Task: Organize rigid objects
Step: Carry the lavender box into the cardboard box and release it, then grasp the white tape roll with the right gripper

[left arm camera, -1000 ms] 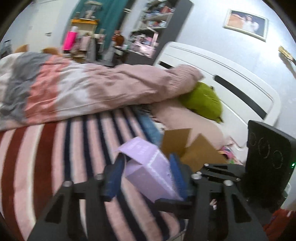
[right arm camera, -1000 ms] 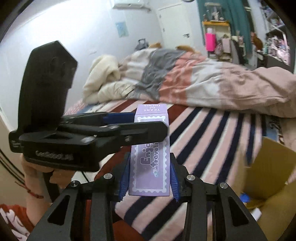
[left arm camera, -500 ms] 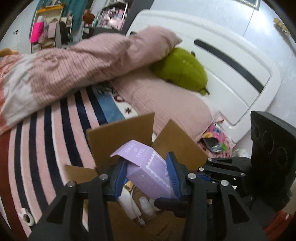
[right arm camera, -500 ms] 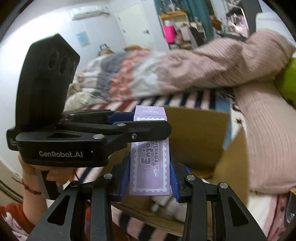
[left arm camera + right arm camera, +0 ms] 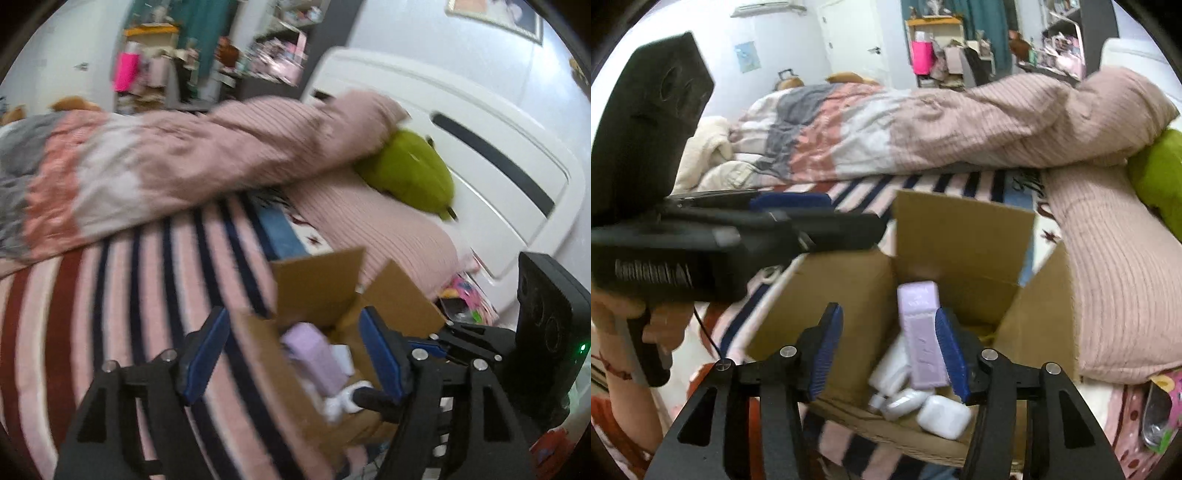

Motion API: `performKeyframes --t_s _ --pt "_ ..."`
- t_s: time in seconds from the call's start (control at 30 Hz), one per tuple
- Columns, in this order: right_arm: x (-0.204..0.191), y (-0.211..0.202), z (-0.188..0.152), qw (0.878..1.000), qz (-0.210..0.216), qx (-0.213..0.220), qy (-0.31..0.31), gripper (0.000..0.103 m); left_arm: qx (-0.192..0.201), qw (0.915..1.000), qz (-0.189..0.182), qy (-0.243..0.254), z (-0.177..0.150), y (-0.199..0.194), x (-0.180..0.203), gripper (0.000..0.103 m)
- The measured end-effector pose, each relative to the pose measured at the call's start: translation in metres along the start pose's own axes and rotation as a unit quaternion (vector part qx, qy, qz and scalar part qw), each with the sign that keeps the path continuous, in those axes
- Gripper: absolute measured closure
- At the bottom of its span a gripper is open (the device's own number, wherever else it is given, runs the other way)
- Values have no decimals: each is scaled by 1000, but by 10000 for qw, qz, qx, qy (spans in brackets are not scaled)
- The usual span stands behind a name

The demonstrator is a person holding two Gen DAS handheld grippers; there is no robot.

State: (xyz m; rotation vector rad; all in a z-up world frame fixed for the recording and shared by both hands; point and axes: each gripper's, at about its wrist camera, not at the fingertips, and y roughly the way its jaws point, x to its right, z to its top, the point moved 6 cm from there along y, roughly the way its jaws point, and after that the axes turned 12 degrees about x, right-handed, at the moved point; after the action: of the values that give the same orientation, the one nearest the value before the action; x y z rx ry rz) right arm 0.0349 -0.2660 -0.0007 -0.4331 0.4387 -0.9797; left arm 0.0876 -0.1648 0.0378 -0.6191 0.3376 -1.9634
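An open cardboard box sits on the striped bedspread; it also shows in the left wrist view. A purple carton lies inside it among several white items; the carton shows in the left wrist view too. My right gripper is open and empty above the box. My left gripper is open and empty above the box's left edge. The left gripper's body also shows at the left of the right wrist view.
A striped bedspread covers the bed. A rumpled pink and grey duvet lies behind the box. A pink pillow and a green plush lie right of it, by the white headboard.
Both grippers held the purple carton over the box; both have opened and the carton now lies inside the box. The views are blurred with motion.
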Motion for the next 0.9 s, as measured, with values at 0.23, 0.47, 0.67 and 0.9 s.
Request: performKeyframes --t_s 0.23,0.47,0.67,0.9 --pt "-92 32 8 9956 827 70 -442 47 478 9922 1035 -498 -21 -83 -101 28" --pt "-176 117 -13 9860 1453 -623 -535 44 296 9805 1630 -1054 -77 -110 -190 27" --pt "-187 204 -52 9883 1104 -909 -524 44 29 9761 1744 -1298 -117 -97 -235 27" --pt "-181 258 -71 9911 648 -807 -838 44 -237 9732 1764 -1453 -143 -77 -264 27"
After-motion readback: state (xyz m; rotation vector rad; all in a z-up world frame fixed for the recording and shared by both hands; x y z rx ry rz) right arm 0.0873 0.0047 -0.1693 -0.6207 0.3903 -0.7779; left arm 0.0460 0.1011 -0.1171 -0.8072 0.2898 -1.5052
